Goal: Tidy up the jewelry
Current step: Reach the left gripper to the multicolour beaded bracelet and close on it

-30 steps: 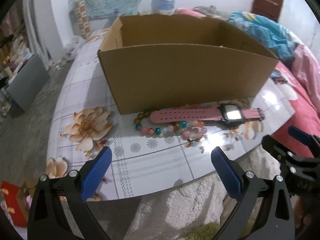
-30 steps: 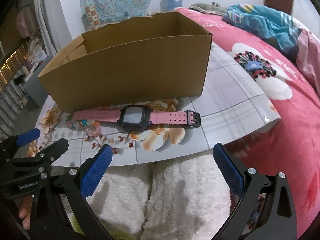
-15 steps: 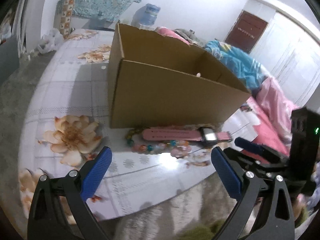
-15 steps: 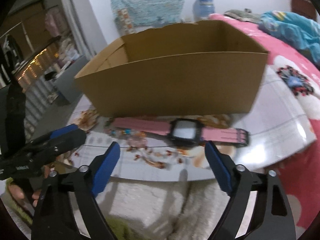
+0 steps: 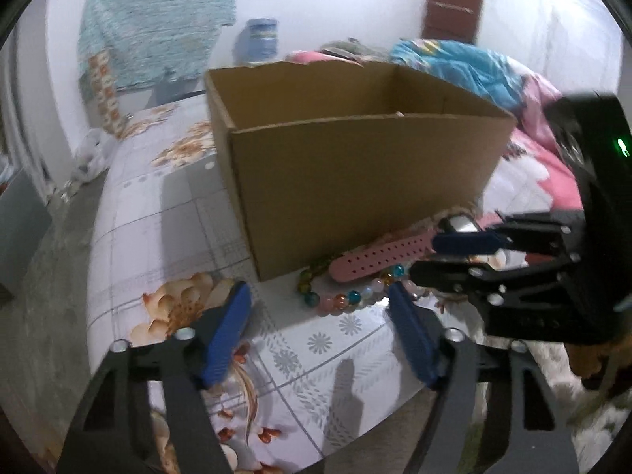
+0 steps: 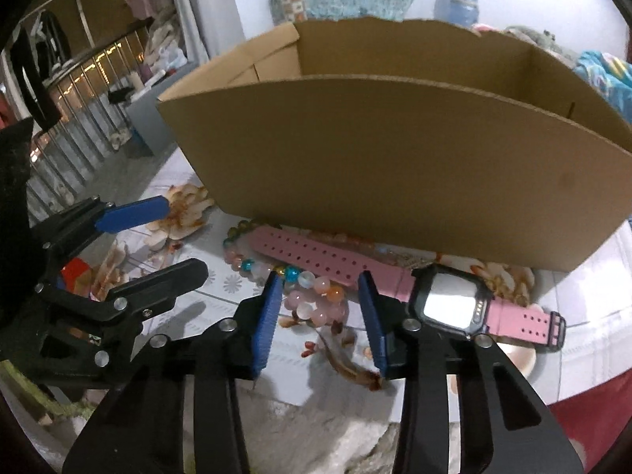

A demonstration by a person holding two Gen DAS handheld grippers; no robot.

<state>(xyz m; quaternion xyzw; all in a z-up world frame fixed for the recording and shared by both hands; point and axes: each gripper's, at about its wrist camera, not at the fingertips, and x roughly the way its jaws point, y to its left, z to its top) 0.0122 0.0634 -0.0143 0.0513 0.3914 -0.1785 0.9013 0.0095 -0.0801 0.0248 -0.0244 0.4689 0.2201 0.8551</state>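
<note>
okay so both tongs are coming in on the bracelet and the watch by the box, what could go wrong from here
The bead bracelet lies tangled under the pink watch strap, so lifting either may drag the other. Both sit near the table edge and could slide off. The closing right tongs and closing left tongs, nothing gripped yet, crowd each other and might collide.

Floral table; box; watch; bracelet
</note>
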